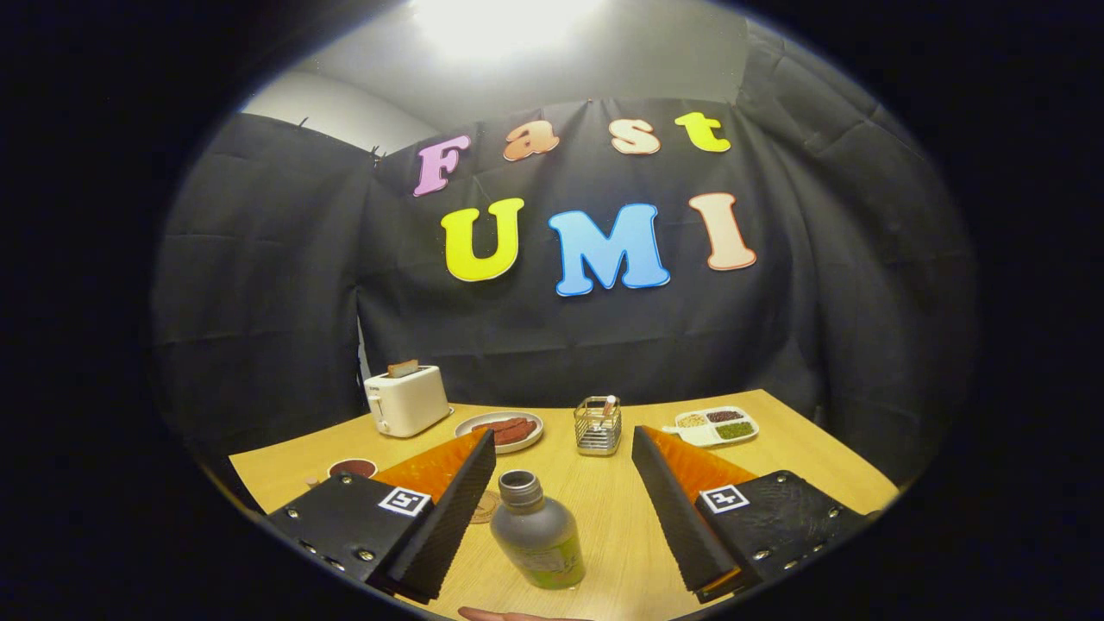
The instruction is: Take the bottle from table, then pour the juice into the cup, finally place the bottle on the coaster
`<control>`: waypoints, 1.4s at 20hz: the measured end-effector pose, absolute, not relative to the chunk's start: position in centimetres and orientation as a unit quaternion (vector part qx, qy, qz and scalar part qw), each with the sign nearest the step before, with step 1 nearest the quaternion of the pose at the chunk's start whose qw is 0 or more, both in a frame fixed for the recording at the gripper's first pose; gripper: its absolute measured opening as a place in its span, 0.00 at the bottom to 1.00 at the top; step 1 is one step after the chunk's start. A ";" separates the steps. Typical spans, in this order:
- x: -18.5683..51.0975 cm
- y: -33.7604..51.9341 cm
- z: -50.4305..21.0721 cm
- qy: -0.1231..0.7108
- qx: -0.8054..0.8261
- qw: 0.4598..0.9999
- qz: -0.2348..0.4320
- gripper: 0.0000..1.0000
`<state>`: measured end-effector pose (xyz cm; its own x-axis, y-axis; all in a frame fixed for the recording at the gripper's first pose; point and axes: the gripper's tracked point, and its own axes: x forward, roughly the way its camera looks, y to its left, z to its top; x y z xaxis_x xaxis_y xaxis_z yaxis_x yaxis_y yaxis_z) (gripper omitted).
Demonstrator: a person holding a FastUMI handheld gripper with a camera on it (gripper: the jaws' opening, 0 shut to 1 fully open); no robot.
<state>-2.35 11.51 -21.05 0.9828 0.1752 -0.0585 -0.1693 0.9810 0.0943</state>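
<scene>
While claw (562, 483) sits wide open w/ nothing held, bottle (536, 531) stands upright between fingers, nearer left one, no contact. To grab well: center on body below cap, close evenly. Coaster (486, 507) partly hidden behind left finger; dark cup (352, 467) further left. Bottle label unreadable.

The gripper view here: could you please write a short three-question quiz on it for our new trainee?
1. True or false: the gripper is shut on the bottle.
2. What stands farther beyond the fingers: A) toaster B) bottle?
3. Fill in: the plate lies between the toaster and the wire ____.

Key: 1 false, the fingers stand open, the bottle between them untouched; 2 A; 3 basket.
</scene>
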 end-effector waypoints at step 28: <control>2.0 14.1 -29.8 0.046 -0.007 0.999 0.019 0.83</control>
<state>1.99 14.05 -29.84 0.9951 0.0363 -0.0921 -0.0377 0.9992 -0.0127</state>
